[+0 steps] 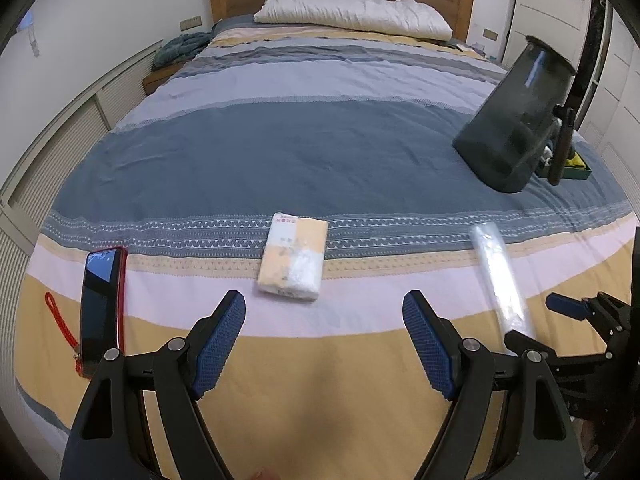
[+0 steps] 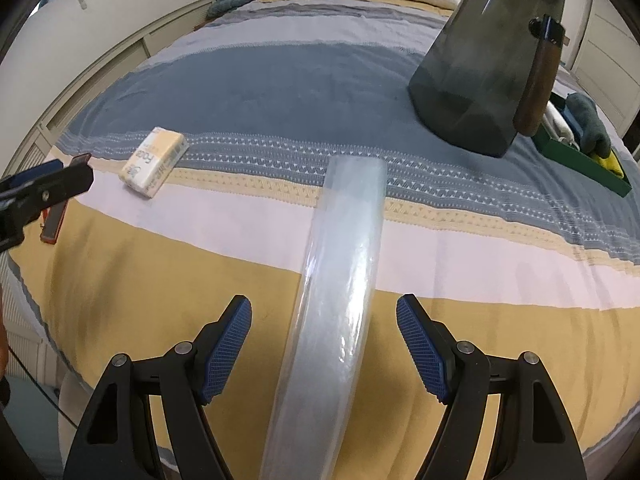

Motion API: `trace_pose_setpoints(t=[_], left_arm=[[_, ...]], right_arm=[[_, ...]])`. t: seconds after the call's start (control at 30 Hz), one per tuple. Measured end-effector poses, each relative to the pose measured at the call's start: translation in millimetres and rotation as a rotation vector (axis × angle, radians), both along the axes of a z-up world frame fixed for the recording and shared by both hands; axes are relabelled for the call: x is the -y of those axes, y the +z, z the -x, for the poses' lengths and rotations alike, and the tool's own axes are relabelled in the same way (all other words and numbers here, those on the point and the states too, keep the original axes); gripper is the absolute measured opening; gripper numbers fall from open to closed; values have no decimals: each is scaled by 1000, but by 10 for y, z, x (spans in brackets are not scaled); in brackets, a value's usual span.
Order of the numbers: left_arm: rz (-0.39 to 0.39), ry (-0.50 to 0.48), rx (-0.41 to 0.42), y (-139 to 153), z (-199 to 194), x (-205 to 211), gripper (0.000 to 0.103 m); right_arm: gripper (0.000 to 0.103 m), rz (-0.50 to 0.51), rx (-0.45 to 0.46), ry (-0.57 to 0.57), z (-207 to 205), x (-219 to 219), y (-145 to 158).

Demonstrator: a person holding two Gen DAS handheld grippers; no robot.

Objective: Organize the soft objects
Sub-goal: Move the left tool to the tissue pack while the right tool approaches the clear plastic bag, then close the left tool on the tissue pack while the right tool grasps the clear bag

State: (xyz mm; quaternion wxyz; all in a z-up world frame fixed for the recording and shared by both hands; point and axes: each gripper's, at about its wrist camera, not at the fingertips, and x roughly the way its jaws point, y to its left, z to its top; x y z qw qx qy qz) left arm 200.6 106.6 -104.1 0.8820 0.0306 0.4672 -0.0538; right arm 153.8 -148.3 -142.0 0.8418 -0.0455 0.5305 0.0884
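Over the striped bedspread [image 1: 280, 152], I hold my left gripper [image 1: 324, 340] released, a tissue pack [image 1: 293, 257] lying at 12 o'clock just beyond its tips. My right gripper [image 2: 324, 348] gapes, unclenched, either side of a clear plastic-wrapped roll [image 2: 340, 304]; dark pitcher [image 2: 484, 64] at 1 o'clock.
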Motion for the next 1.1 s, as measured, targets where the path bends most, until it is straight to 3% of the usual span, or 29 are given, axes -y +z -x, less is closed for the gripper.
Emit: trace_pose_setpoints(t=[0.5,0.77,1.0,1.1], left_arm=[[24,73,-76,-296,-641,-383,76],[38,7,-158,-520,-816,-313,76],[-99,-49,-198,-795,-960,-66,76],[-126,-51,-199,-842,-996,-20,75]], right_arm=[[76,36,-70,-33,-165,-17,-289],[76,34,-83,-53,-239,-24,-403],[74,37,-91,-54,-267,-14,-421],[65,47,-90,-55,-259,-5,-424]])
